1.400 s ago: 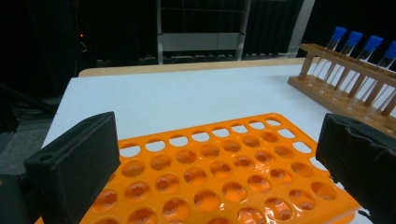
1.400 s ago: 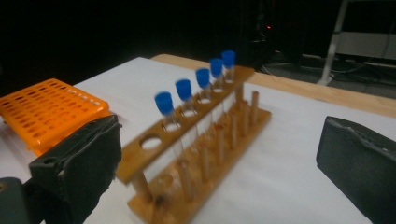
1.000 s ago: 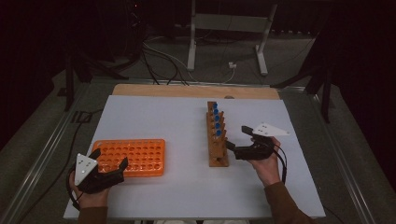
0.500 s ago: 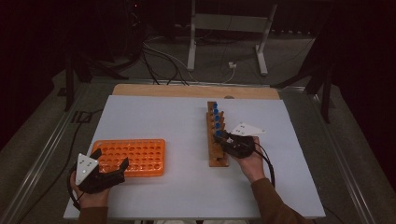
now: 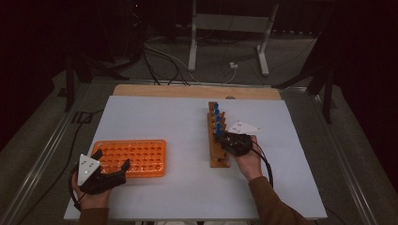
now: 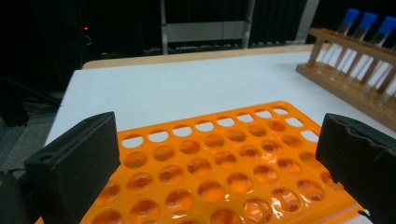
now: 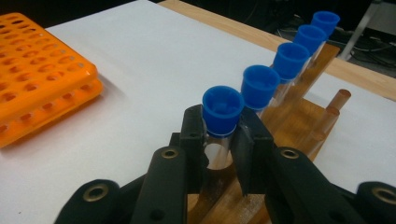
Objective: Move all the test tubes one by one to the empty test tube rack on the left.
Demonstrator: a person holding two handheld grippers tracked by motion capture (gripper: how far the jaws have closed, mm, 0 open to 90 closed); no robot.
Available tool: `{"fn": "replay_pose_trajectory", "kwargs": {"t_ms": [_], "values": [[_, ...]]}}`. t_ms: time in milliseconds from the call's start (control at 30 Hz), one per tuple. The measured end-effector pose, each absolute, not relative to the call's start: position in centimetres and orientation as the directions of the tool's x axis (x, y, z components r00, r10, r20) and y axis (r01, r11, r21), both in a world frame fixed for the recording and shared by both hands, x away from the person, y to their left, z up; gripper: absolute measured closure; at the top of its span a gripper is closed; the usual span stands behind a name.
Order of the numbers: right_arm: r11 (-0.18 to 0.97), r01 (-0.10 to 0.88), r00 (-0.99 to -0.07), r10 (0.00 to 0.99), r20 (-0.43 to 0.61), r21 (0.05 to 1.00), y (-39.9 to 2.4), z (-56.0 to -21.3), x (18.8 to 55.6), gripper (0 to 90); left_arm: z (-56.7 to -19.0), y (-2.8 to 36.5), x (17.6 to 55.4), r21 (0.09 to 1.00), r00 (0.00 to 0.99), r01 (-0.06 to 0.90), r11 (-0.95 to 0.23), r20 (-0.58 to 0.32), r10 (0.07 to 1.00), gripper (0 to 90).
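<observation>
A wooden rack (image 5: 219, 160) right of centre on the table holds several blue-capped tubes (image 5: 217, 115) in a row. My right gripper (image 5: 222, 137) has just been closing, and its jaws are now shut on the nearest tube (image 7: 222, 109) just below the cap (image 7: 222, 103), the tube still upright in the rack (image 7: 299, 121). An orange tube rack (image 5: 133, 157) with empty holes lies at the front left. My left gripper (image 5: 112, 161) stands open at its near left corner, its pads (image 6: 74, 158) spread wide either side of the orange rack (image 6: 210, 168), nothing gripped.
The white table top (image 5: 159, 117) has a wooden strip (image 5: 187, 90) along its far edge. Beyond it are a metal stand (image 5: 225, 28) and cables (image 5: 164, 56) on the dark floor. Wooden pegs (image 7: 338, 100) stick up on the rack's far side.
The right gripper moved left to the wooden rack and closed on the nearest blue-capped tube. The left gripper stayed put.
</observation>
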State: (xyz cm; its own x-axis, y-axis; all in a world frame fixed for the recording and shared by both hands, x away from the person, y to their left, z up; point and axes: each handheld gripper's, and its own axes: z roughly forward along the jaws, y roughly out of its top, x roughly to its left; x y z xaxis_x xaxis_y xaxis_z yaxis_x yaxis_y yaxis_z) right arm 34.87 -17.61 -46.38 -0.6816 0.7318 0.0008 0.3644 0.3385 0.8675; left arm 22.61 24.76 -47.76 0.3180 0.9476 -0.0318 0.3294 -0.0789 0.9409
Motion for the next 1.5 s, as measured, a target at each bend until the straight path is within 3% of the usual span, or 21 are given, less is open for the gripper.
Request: {"fn": "replay_pose_trajectory", "kwargs": {"t_ms": [733,1100,1500], "values": [[0.344,0.356,-0.690,0.723,-0.003,0.869,-17.7,-43.5,35.3,76.1,-44.1,20.0,25.8,0.941,0.524,0.272,-0.201,0.030,0.851,0.8],[0.367,0.337,-0.710,0.704,-0.022,0.867,-17.3,-41.5,35.4,76.1,-43.1,17.4,28.3,0.953,0.528,0.267,-0.146,-0.017,0.849,3.5],[0.385,0.314,-0.725,0.688,-0.043,0.868,-17.4,-39.1,35.4,76.2,-43.5,13.7,31.0,0.950,0.602,0.254,-0.183,-0.007,0.798,5.6]]}}
